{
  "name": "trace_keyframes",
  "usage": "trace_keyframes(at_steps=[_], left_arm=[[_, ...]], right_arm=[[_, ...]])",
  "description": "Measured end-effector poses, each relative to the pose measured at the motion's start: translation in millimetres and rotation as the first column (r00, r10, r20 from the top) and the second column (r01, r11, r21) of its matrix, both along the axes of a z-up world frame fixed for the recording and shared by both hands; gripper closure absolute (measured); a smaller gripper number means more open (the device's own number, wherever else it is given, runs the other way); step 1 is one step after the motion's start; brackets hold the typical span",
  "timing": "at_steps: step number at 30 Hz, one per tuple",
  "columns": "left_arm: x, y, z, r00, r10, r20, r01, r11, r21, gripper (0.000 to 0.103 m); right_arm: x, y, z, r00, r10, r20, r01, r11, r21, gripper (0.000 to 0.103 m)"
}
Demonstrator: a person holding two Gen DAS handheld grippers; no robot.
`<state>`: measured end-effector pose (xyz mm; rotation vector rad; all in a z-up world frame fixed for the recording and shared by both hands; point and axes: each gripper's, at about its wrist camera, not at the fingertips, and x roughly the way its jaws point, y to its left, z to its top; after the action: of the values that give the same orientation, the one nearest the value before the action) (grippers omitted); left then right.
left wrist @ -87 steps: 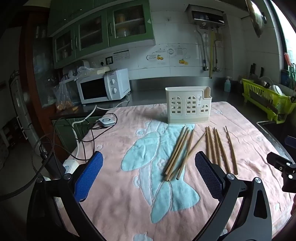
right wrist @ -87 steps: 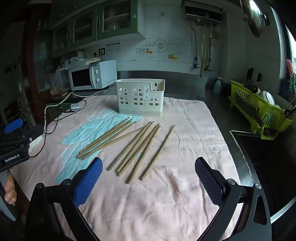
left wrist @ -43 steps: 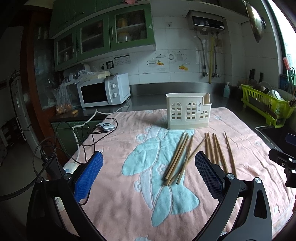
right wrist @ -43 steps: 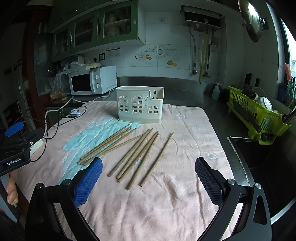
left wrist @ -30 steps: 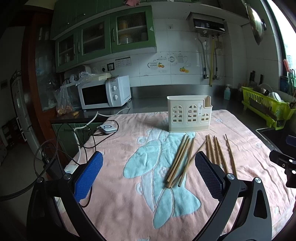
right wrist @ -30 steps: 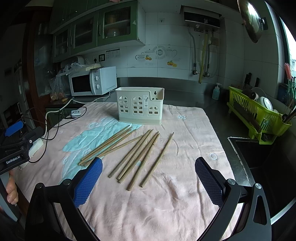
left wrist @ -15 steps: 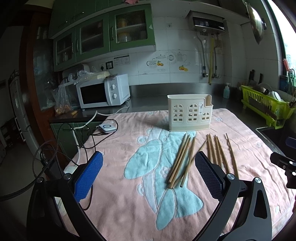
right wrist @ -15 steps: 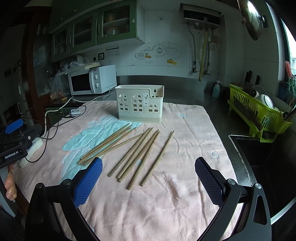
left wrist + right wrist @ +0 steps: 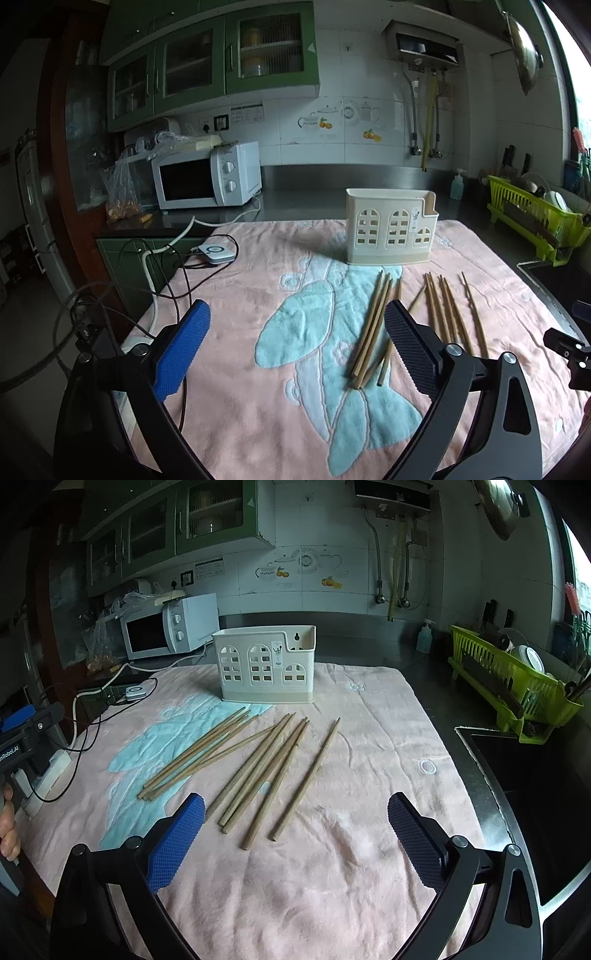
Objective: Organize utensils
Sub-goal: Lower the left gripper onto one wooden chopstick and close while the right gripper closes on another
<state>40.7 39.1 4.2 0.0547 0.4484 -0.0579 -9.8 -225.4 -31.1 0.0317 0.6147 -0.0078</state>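
Note:
Several wooden chopsticks point(image 9: 373, 325) point(image 9: 258, 768) lie loose on a pink towel with a light blue fish pattern point(image 9: 280, 406) point(image 9: 332, 886). A cream plastic utensil holder point(image 9: 391, 230) point(image 9: 267, 664) stands upright and empty-looking at the towel's far side. My left gripper point(image 9: 295, 339) is open and empty above the towel's near left part, its right finger beside the left chopstick group. My right gripper point(image 9: 295, 823) is open and empty just short of the near chopstick ends. Each gripper shows at the edge of the other's view.
A white microwave point(image 9: 207, 179) stands at the back left, with cables and a small white device point(image 9: 216, 254) at the towel's left edge. A green dish rack point(image 9: 517, 679) and a dark sink point(image 9: 535, 775) are to the right.
Both grippers have stayed open and empty. The left view has drifted a little, so the chopsticks sit slightly nearer its right finger. The right gripper has tilted slightly down toward the chopsticks.

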Motion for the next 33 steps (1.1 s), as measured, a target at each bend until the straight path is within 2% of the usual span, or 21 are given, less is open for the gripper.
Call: trace_keyframes(at_steps=[4, 7, 9, 19, 26, 29, 33], left_arm=[[17.6, -1.4, -9.1, 0.999, -0.036, -0.027, 0.036, 0.999, 0.001, 0.02], [33.4, -8.6, -22.4, 0.994, -0.08, -0.074, 0.081, 0.997, 0.015, 0.03], [41.6, -11.8, -30.3, 0.99, -0.101, -0.102, 0.104, 0.994, 0.025, 0.033], [73.5, -27.1, -71.0, 0.942, -0.201, -0.267, 0.218, 0.975, 0.034, 0.051], [91.2, -36.3, -84.4, 0.913, -0.248, -0.323, 0.276, 0.96, 0.042, 0.053], [102.5, -39.8, -91.7, 0.902, -0.255, -0.348, 0.289, 0.956, 0.048, 0.059], [116.1, -44.1, -99.7, 0.885, -0.273, -0.376, 0.309, 0.95, 0.037, 0.059]], right_arm=[[7.9, -1.5, -5.7, 1.0, -0.011, -0.017, 0.011, 1.0, 0.005, 0.008], [15.1, -1.8, -11.7, 0.999, -0.013, -0.035, 0.013, 1.0, 0.003, 0.01], [19.5, -3.2, -14.9, 0.999, -0.013, -0.045, 0.014, 1.0, 0.007, 0.011], [39.6, -4.2, -28.7, 0.996, -0.003, -0.091, 0.005, 1.0, 0.019, 0.012], [48.7, -5.4, -33.6, 0.994, 0.003, -0.107, 0.002, 0.999, 0.038, 0.012], [51.6, -6.6, -36.4, 0.993, 0.003, -0.115, 0.002, 0.999, 0.045, 0.012], [54.7, -7.5, -38.0, 0.993, 0.001, -0.12, 0.004, 0.999, 0.046, 0.012]])
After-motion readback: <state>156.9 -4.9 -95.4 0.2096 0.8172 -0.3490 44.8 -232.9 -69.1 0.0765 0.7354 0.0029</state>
